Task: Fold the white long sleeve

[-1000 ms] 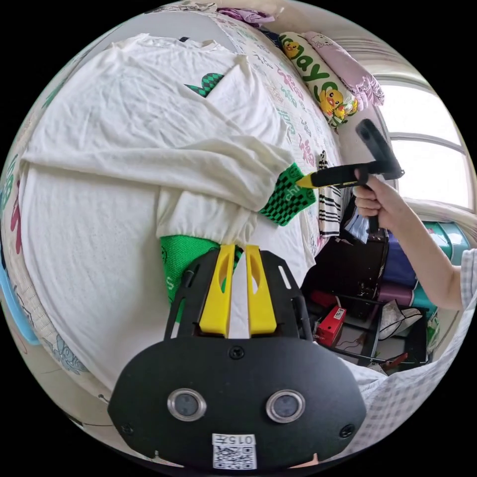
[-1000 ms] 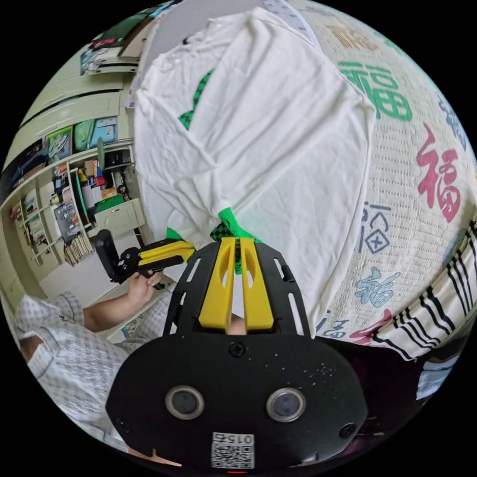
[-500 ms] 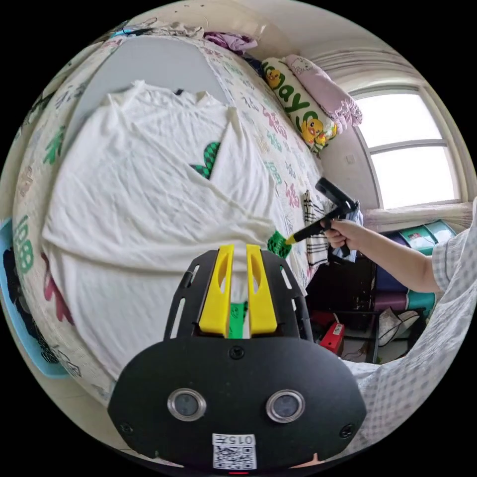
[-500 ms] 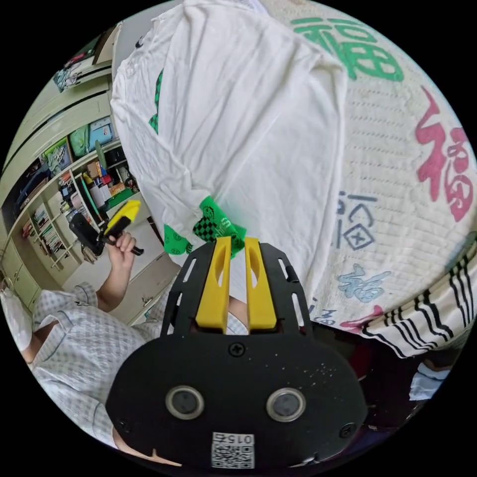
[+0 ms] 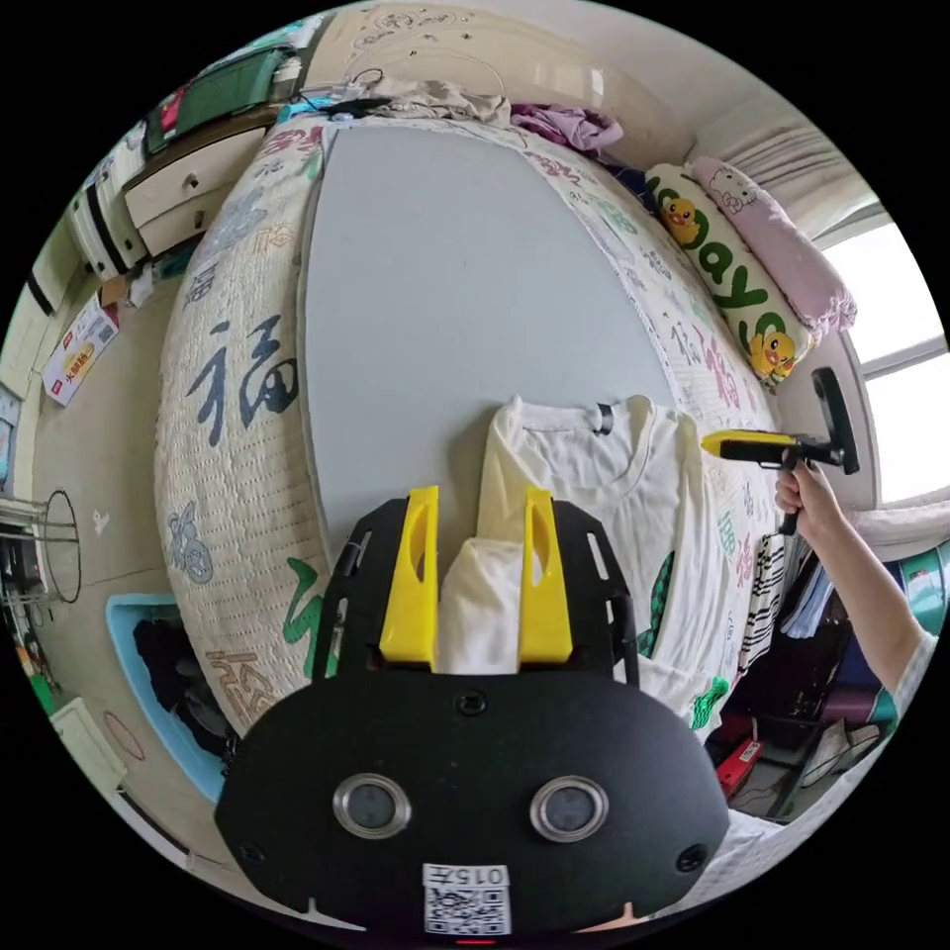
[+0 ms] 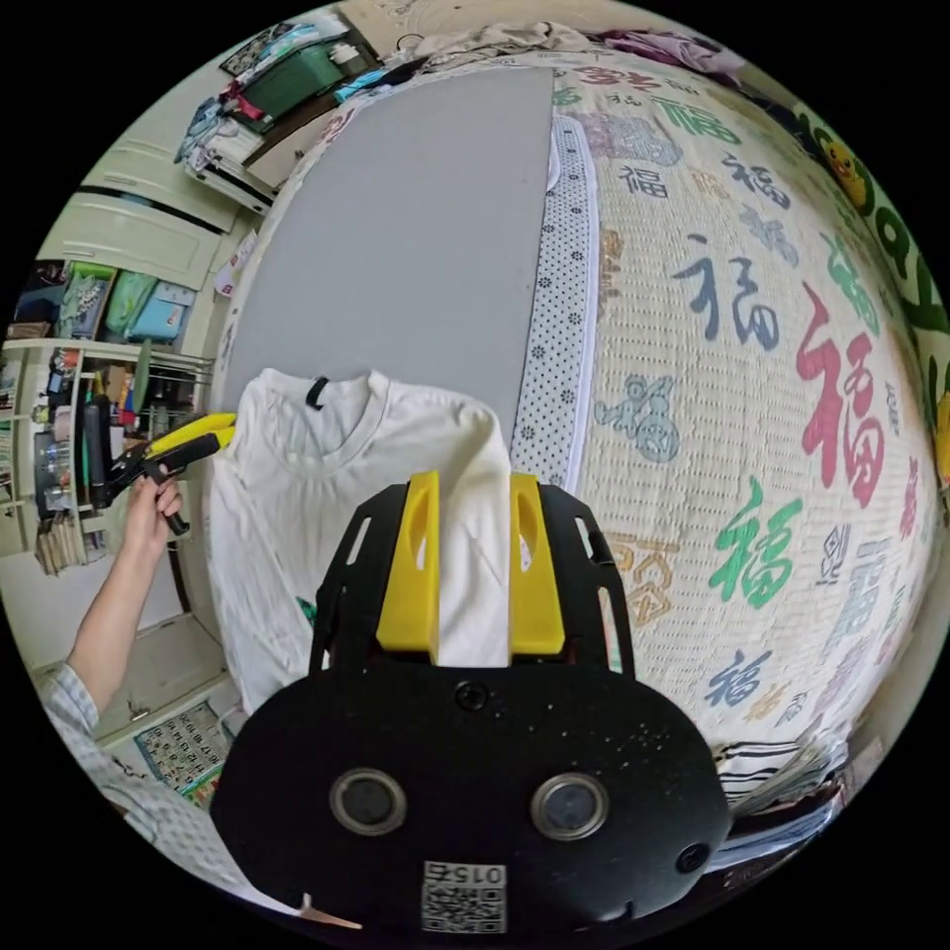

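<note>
A white long sleeve (image 5: 594, 495) lies on a bed, its collar with a dark tag toward a grey sheet (image 5: 465, 287) that covers the middle of the mattress, as seen from the left gripper view. At the left of that view, floor and a low set of drawers (image 5: 183, 193) sit beyond the bed's edge, where a quilted bedspread (image 5: 228, 416) printed with large characters hangs down. The left gripper (image 5: 479, 574) is held above the near side of the garment with its yellow fingers (image 5: 411, 574) apart and white fabric visible in the gap between them; whether they touch the cloth cannot be told. The shirt appears partly folded, with green checked trim (image 5: 658, 614) showing along its right side. Farther right, a hand (image 5: 807, 495) holds the right gripper (image 5: 737, 447) just past the shirt's shoulder, fingers seemingly drawn together at the tip. Patterned pillows (image 5: 737, 277) line the bed's far edge under a bright window.

In the right gripper view, cluttered shelves (image 6: 69, 435) stand at the left, and a hand (image 6: 148, 510) holds the left gripper (image 6: 203, 432) beside the shirt's (image 6: 297, 485) shoulder. The grey sheet (image 6: 396, 237) runs above the collar. The right gripper (image 6: 473, 564) hangs over the garment with its yellow fingers (image 6: 534, 569) spread and nothing clamped, white cloth showing between them. To the right, the bedspread (image 6: 752, 396) stretches away in red, green and blue characters.
</note>
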Motion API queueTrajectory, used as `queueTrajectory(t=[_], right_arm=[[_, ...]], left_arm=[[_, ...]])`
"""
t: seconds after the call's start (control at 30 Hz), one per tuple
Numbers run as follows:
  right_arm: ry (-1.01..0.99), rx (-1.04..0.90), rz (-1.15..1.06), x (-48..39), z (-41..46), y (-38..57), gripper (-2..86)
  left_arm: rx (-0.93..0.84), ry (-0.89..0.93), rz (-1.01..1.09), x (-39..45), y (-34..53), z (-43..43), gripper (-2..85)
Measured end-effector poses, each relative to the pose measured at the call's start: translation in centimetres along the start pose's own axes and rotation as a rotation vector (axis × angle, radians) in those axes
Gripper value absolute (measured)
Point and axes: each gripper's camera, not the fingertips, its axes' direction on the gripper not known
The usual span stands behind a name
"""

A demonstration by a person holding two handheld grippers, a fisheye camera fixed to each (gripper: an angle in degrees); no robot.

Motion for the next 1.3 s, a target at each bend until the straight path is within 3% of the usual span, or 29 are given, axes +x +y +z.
queueTrajectory(t=[0.2, 0.4, 0.57, 0.7, 0.9, 1.1, 1.17, 1.3], right_arm=[[0.126, -0.081, 0.045, -1.5, 0.8, -1.7, 4.3], [0.074, -0.019, 0.019, -2.1, -3.2, 0.6, 0.3], [-0.048, 0.164, -0.042, -3.0, -12.0, 9.1, -0.3], [-0.092, 0.229, -0.064, -3.0, -15.9, 16.5, -0.2], [-0.213, 0.224, -0.021, -3.5, -18.1, 26.6, -0.1], [-0.306, 0.109, -0.049, -5.4, -17.2, 41.6, 0.2], [-0.304, 0.003, -0.022, -5.6, -14.3, 46.6, 0.3], [-0.305, -0.153, 0.053, -4.8, -7.9, 50.9, 0.6]], left_arm=[[-0.053, -0.007, 0.049, 0.3, -0.1, 0.9, 2.8], [0.012, 0.017, 0.043, -0.7, 1.1, -2.3, -0.5], [0.207, 0.088, 0.07, -0.8, 7.1, -10.1, -0.9], [0.25, 0.049, 0.115, -0.3, 12.0, -12.5, -0.9], [0.236, 0.157, 0.085, 0.8, 20.6, -14.5, -0.9], [0.064, 0.242, 0.151, 3.8, 37.0, -15.0, -0.9], [-0.102, 0.259, 0.097, 3.6, 42.9, -11.8, -0.9], [-0.259, 0.282, -0.026, 2.2, 48.7, -5.8, -0.8]])
